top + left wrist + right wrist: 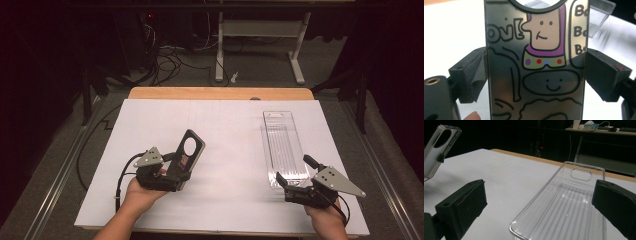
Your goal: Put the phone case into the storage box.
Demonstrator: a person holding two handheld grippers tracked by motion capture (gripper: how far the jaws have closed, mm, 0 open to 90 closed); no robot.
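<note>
Phone case, printed with cartoon figures and cut with a round camera hole, is clamped by its long edges between the pads of the left gripper, raised at a tilt above the white sheet, well left of the tray. Right gripper stands wide open and empty at the tray's near end, one jaw either side of it.

A white board covers the wooden table. Beyond it, cables sprawl on grey floor beneath a white-legged desk. The room is dark.
</note>
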